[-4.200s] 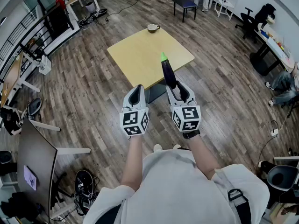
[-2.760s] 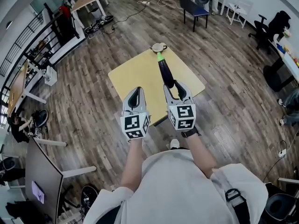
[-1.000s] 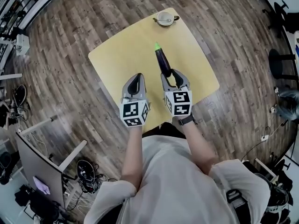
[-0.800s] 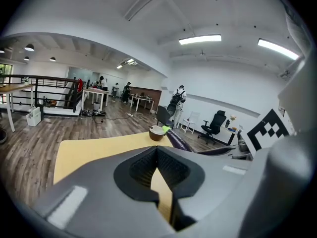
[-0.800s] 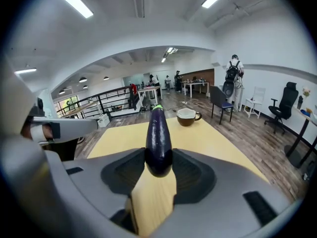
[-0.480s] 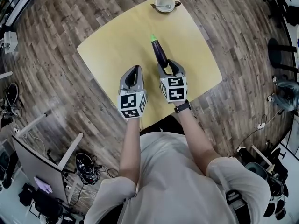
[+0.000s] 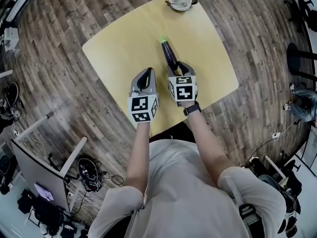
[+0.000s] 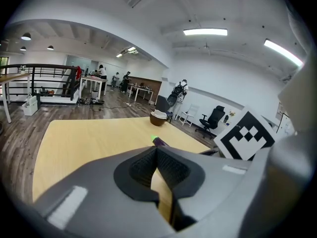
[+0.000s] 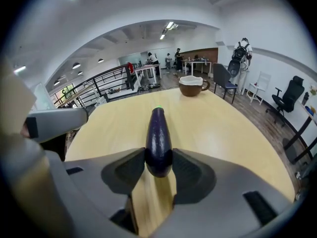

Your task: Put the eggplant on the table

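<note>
- Now, at the right gripper [image 9: 158,158], the two fingers are clamped on the blunt end of the eggplant [image 9: 157,133]. Its green tip points straight at the cup [image 9: 192,86].
- The left gripper [image 8: 156,151] has its fingers together with nothing between them. It sits on the side of the eggplant away from the cup's handle, no nearer the cup than the right gripper.
- Compared with a second ago, both grippers have come down, and the right one tips more steeply towards the table [image 7: 119,38]. In the head view the eggplant [image 7: 169,53] is low over the wood, well short of the cup [image 7: 180,1].
- A few seconds back the eggplant was over bare floor, far from the cup. It is over the table now, so I judge the carry done.
- What remains is the set-down and release. I cannot tell whether the eggplant's underside touches the wood yet.
- For writing, I see only the black-and-white square patterns on the right marker cube [image 7: 184,89] and the left marker cube [image 7: 143,108]. No brand, label or word is readable on the cup, eggplant or table.
</note>
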The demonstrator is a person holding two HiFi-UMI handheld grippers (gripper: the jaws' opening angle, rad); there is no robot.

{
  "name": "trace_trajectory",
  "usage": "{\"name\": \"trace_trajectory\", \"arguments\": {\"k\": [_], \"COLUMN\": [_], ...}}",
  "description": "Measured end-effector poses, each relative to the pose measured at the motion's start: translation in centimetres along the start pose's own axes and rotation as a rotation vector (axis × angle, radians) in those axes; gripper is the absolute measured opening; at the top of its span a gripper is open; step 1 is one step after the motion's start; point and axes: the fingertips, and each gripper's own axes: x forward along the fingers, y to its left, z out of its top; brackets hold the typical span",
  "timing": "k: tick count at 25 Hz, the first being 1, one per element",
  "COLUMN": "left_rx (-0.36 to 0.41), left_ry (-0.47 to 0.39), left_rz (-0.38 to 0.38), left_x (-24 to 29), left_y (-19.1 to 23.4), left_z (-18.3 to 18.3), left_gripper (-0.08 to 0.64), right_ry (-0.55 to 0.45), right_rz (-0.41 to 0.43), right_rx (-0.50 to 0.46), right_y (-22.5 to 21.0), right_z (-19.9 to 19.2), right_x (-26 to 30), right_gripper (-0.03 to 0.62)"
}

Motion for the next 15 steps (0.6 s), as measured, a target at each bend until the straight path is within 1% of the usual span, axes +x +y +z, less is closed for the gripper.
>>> {"name": "trace_trajectory", "arguments": {"k": [2,5,9,10,12,15], "left_rx": [-0.004,-0.008,-0.006,-0.005,-0.005,-0.002], "left_ry": [0.0,0.003,-0.002,-0.004,-0.008,-0.023], "left_rz": [0.0,0.005,0.022,0.027,0.036,0.045], "left_x": [-0.2,-0.7,-1.8,-2.1,-2.6,-3.4], "left_y": [0.0,-0.1,-0.1,-0.1,-0.2,-0.4], "left_z": [-0.1,-0.1,0.1,0.2,0.5,1.1], "left_gripper": [0.009,0.009,0.009,0.009,0.009,0.009], "right_ry": [0.032,0.053,0.068,0.068,0.061,0.027], "right_rz": [0.003,0.009,0.036,0.046,0.064,0.074], "right_rx": [-0.013,-0.032,-0.016,-0.009,-0.002,-0.007], "right_y": [0.3,0.5,0.6,0.6,0.6,0.7], "right_z": [-0.5,-0.7,-0.7,-0.6,-0.3,0.5], "right_x": [0.4,0.5,0.7,0.7,0.3,-0.9], "right_gripper": [0.175,0.176,0.183,0.185,0.222,0.23]}}
